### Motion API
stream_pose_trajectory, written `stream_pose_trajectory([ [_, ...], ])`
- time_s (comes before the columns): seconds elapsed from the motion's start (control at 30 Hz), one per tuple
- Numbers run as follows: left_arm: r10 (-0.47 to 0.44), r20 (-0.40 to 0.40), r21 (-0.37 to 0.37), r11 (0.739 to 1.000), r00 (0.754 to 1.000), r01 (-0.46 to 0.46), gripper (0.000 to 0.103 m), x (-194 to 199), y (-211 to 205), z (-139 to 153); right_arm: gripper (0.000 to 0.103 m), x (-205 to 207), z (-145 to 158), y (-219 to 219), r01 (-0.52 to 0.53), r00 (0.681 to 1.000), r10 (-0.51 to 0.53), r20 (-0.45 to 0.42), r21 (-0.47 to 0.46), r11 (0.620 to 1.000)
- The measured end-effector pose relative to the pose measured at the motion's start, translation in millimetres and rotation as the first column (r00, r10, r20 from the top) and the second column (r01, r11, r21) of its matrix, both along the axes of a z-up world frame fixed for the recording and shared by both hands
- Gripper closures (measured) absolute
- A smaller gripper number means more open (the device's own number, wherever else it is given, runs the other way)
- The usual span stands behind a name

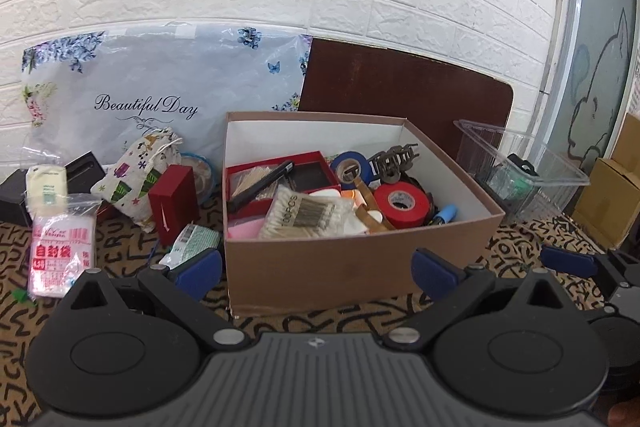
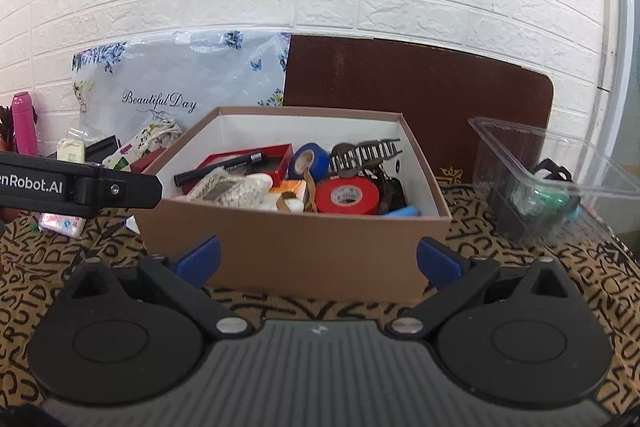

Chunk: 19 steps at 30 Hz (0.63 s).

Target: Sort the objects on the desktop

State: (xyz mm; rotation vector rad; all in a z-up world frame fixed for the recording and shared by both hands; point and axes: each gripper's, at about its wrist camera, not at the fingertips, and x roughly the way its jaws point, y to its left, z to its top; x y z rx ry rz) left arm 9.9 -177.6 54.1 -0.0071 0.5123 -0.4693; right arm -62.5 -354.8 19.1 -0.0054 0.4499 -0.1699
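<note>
Both hand-held grippers are held wide apart and empty. The left hand-held gripper (image 1: pixel 316 273) and the right hand-held gripper (image 2: pixel 318 259) are each aimed at the open brown cardboard box with a white lining (image 1: pixel 352 259), which stands dead ahead at twelve o'clock on the counter under a tan cloth with black lettering (image 2: pixel 540 267). The box is already partly filled: a glossy red roll of tape (image 1: pixel 402 201), a blue roll of tape (image 1: pixel 352 167), a crinkled clear packet of cotton swabs (image 1: pixel 304 215) and a long black pen (image 2: pixel 220 169) lying with its axis from eight to two o'clock.

The loose things left to sort are seen at ten o'clock of the left hand-held gripper, so that hand is judged the nearer: a soft printed cloth drawstring pouch (image 1: pixel 140 183), a small rigid red box (image 1: pixel 174 203) and a flat packet of zip bags with red print (image 1: pixel 62 255). At two o'clock a ribbed clear plastic tub (image 2: pixel 552 179) holds something dark and green, possibly clips.
</note>
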Motion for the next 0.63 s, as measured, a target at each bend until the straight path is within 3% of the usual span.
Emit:
stream_pose_trajectory([
  [0.43,0.028,-0.032,0.035,0.999,0.999,-0.027,0.0,-23,-7,-17,0.002,-32,-17,15,0.092,0.996,-0.092,-0.022,-0.007,0.996],
  [0.63,0.008,-0.047,0.011,1.0,0.999,-0.007,0.0,-27,-6,-19,0.002,-34,-22,14,0.117,0.993,-0.116,-0.026,0.018,0.993],
])
